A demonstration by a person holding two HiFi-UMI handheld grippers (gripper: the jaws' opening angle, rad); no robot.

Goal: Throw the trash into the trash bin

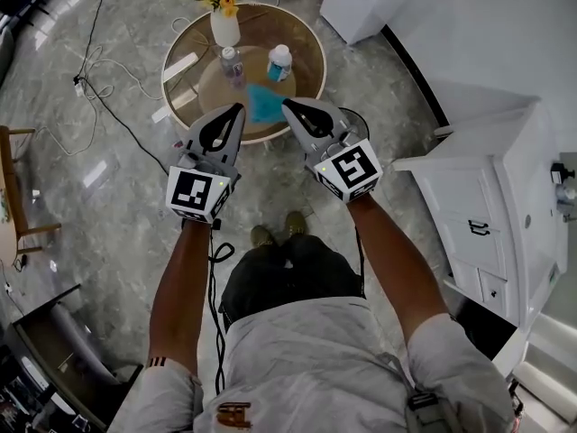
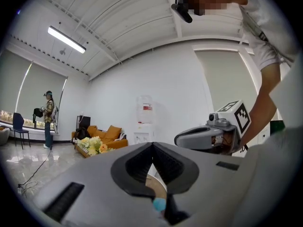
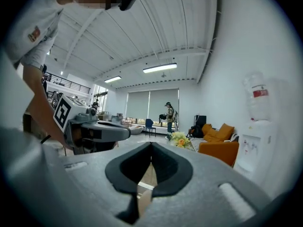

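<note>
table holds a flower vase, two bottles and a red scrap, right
Not quite: the scrap is blue, not red, as the head view shows. The table does hold the flower vase and two bottles.

The left hand-held gripper (image 1: 239, 109) and right hand-held gripper (image 1: 287, 105) cover the near rim of the tabletop (image 1: 305, 48). The blue thing (image 1: 263, 100) between their tips is too small to identify; the label on the bottle (image 1: 279, 61) is unreadable.
</note>
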